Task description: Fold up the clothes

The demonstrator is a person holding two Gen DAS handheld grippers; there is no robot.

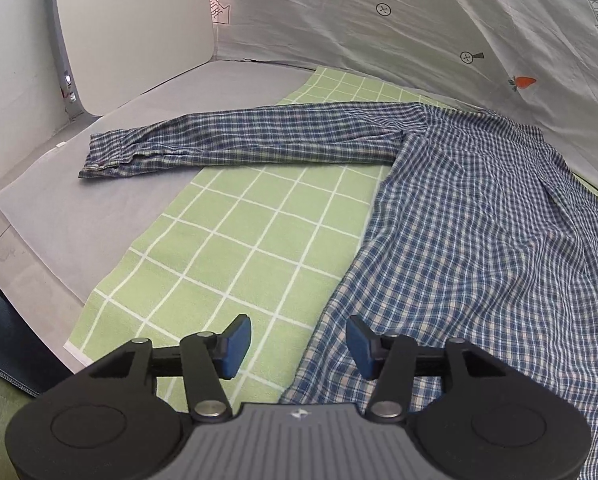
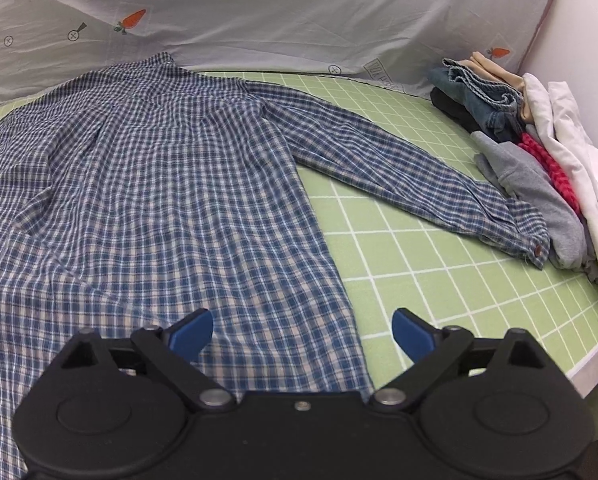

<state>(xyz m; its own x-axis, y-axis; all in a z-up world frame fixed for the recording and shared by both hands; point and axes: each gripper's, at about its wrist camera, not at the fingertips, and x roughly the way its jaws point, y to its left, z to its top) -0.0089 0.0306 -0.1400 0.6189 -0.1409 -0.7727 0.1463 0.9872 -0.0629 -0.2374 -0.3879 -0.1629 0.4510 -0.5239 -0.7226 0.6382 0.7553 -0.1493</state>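
I find the green checked mat [image 2: 439,264] covering the work surface, backed by a grey printed sheet [image 2: 299,20]. The plaid shirt [image 2: 159,180] lies spread flat on the mat, back up as far as I can tell, both sleeves out to the sides; I judge it laid out for a first fold, not yet begun. A pile of other clothes [image 2: 539,152] sits at the mat's right edge, touching the right cuff [image 2: 531,244]. My right gripper [image 2: 303,332] hangs over the hem, fingers released, holding nothing. My left gripper [image 1: 299,346] straddles the shirt's left edge, likewise spread and empty.
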